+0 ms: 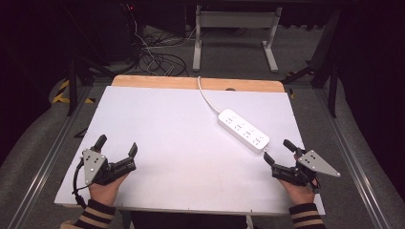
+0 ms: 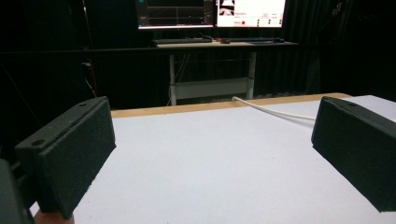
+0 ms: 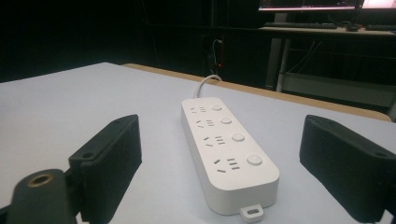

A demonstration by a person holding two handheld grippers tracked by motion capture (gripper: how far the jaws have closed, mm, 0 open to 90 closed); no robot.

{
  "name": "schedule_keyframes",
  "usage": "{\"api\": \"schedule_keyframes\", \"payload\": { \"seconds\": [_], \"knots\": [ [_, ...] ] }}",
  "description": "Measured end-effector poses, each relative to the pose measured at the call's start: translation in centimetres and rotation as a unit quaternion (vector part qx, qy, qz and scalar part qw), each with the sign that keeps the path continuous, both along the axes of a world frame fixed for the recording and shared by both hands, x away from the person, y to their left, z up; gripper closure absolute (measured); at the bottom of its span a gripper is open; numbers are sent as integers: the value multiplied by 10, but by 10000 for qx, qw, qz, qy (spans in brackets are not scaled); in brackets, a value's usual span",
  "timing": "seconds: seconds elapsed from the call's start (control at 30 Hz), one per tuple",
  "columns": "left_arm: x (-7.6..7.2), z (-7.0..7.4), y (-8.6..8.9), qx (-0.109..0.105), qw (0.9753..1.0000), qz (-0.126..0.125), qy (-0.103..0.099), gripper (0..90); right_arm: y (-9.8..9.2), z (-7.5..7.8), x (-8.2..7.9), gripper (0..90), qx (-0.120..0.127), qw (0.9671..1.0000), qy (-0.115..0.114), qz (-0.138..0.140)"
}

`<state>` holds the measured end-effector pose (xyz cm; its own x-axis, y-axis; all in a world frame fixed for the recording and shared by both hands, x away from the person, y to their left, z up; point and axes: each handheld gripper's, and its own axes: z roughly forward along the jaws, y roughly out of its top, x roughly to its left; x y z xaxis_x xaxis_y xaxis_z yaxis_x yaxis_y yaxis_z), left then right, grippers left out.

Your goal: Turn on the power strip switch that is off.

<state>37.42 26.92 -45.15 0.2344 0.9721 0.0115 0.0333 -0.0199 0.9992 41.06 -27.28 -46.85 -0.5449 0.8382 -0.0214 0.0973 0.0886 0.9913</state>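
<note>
A white power strip point(image 1: 243, 130) with several sockets and round buttons lies slantwise on the right half of the white table point(image 1: 176, 143); its white cord point(image 1: 206, 98) runs off the far edge. My right gripper point(image 1: 278, 151) rests near the front right, open, just short of the strip's near end. In the right gripper view the power strip point(image 3: 225, 147) lies ahead between the spread jaws, untouched. My left gripper point(image 1: 117, 146) sits at the front left, open and holding nothing. In the left gripper view the cord point(image 2: 273, 108) crosses the far table.
A bare wooden strip point(image 1: 191, 82) edges the table's far side. Beyond it on the floor are loose cables point(image 1: 160, 59) and a grey desk frame point(image 1: 234, 33). Monitors point(image 2: 210, 11) stand on a desk behind. Metal rails point(image 1: 356, 162) flank the table.
</note>
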Motion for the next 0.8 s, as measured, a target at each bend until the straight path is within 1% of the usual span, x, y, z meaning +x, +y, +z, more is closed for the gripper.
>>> {"api": "schedule_keyframes", "payload": {
  "seconds": [0.2,0.27,0.3,0.33,0.37,0.4,0.57,0.6,0.67,0.7,0.73,0.77,0.8],
  "knots": [
    [0,0,0,7,10000,1,14,3,0,0,-1,132,72,10000,-50,-2],
    [0,0,0,12,10000,-2,13,3,-1,0,-1,112,84,9999,-112,-44],
    [0,0,0,16,10000,-1,12,3,-1,0,-1,112,84,9999,-112,-44],
    [0,0,0,13,10000,2,12,3,-1,1,-1,83,132,9998,-107,-113],
    [0,0,0,8,10000,5,19,3,-1,1,-1,75,168,9997,-104,-131],
    [0,0,0,2,10000,3,24,3,-1,1,-1,73,174,9997,-128,-142],
    [0,0,-1,15,10000,-22,11,3,-1,1,0,79,217,9997,-110,-98],
    [-1,1,-1,21,10000,-29,5,3,-1,1,0,128,256,9996,-66,-78],
    [-1,1,-1,24,10000,-54,-20,4,-2,2,0,240,268,9996,-53,-39],
    [-1,1,-1,24,10000,-54,-20,4,-2,2,0,240,268,9996,-53,-39],
    [-1,1,-1,19,10000,-56,-18,4,-4,2,-2,532,212,9997,-63,76],
    [-1,2,-1,15,10000,-64,-20,4,-5,3,-3,670,223,9996,-38,150],
    [-1,1,-2,-1,10000,-68,-18,4,-7,3,-3,821,251,9994,58,226]
  ]
}}
